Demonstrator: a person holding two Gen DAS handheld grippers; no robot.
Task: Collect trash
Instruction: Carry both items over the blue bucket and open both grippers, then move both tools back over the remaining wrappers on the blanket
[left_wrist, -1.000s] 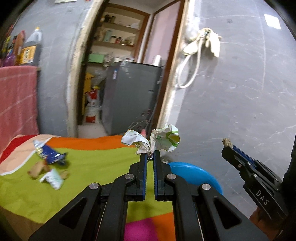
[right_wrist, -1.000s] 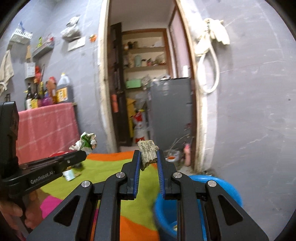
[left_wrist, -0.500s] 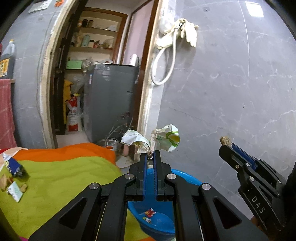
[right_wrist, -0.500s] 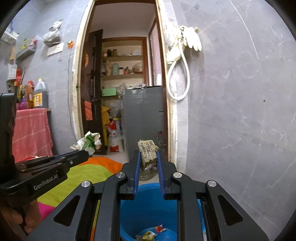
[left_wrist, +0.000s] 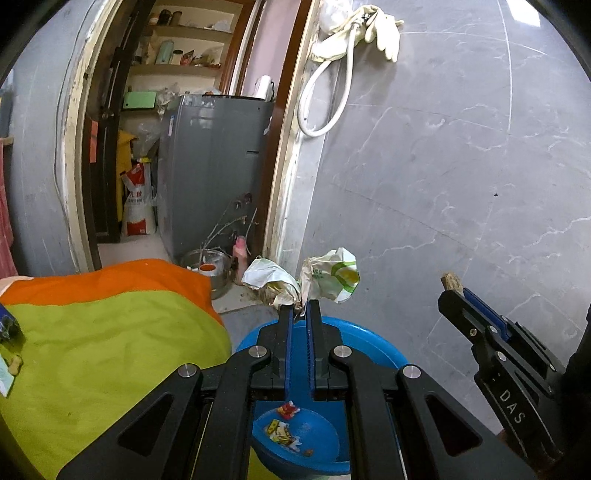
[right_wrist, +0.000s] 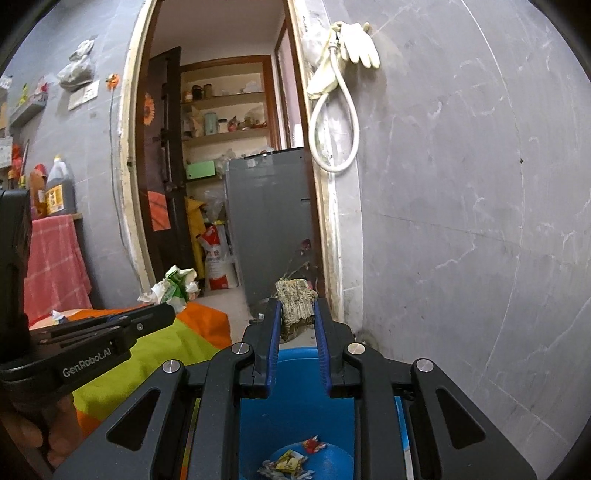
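Note:
My left gripper (left_wrist: 299, 308) is shut on a crumpled white and green wrapper (left_wrist: 328, 275) and holds it above the blue bin (left_wrist: 373, 349). It also shows in the right wrist view (right_wrist: 173, 286). My right gripper (right_wrist: 295, 312) is shut on a brown piece of bark (right_wrist: 295, 308), above the blue bin (right_wrist: 295, 410). The bark's tip shows in the left wrist view (left_wrist: 451, 282). Small wrappers (left_wrist: 284, 430) lie at the bin's bottom; they also show in the right wrist view (right_wrist: 290, 459).
A bed with a green and orange blanket (left_wrist: 110, 332) is on the left, with scraps (left_wrist: 9, 365) at its left edge. A grey wall (left_wrist: 461, 184) stands close ahead on the right. An open doorway with a grey cabinet (left_wrist: 214, 166) lies ahead.
Both grippers have moved right from over the blanket to above the blue bin, still holding the wrapper and the bark. The bin's inside has come into view.

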